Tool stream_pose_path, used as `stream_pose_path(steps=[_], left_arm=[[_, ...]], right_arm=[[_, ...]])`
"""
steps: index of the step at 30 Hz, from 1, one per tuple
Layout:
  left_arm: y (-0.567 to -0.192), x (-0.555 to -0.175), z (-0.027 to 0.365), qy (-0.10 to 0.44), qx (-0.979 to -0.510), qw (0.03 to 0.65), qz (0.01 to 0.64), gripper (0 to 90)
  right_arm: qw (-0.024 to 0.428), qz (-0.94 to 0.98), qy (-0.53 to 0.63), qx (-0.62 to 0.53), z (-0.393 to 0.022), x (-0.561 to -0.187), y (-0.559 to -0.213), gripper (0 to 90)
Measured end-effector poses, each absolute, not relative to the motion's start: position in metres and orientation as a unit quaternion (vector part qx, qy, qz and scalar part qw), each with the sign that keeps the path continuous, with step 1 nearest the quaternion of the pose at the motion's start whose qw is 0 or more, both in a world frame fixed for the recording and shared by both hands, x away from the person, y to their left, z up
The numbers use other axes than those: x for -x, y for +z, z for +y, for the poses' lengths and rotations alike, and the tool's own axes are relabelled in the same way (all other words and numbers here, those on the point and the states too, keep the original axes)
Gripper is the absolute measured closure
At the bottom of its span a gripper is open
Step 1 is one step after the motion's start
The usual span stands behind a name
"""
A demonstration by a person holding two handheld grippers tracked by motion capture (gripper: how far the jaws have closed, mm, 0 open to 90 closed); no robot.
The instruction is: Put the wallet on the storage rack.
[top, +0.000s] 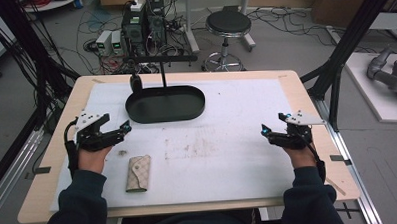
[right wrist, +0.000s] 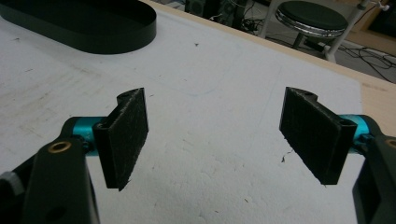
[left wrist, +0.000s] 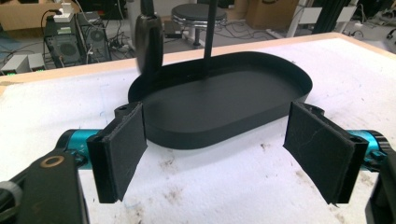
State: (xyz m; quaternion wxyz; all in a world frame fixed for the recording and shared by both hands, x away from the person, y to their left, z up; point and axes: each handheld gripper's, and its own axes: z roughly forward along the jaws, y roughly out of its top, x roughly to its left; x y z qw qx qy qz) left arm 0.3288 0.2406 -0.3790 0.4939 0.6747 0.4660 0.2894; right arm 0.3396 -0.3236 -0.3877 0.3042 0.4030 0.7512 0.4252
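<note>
The pouch (top: 138,173) lies near the tabletop's front edge, long axis front-to-back, just right of my left gripper (top: 121,128). Both grippers' fingers released; right gripper (top: 265,131) well apart.

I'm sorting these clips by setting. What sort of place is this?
Probably a lab or workshop: computer towers with loose cables on the floor, a stool, and a black metal frame beside the table.
</note>
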Motion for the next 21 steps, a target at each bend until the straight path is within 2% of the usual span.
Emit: stream_pose_path(steps=[8, 13, 21], left_arm=[[-0.376, -0.318, 0.233, 0.275, -0.688, 0.489, 0.461, 20.7], [-0.387, -0.303, 0.224, 0.243, -0.724, 0.453, 0.46, 20.7], [-0.413, -0.287, 0.21, 0.185, -0.746, 0.42, 0.483, 20.9]], right_arm=[[0.306, 0.754, 0.425, -0.396, -0.322, -0.337, -0.386, 24.2], [0.306, 0.757, 0.424, -0.393, -0.319, -0.338, -0.386, 24.2], [0.309, 0.759, 0.422, -0.388, -0.315, -0.34, -0.385, 24.2]])
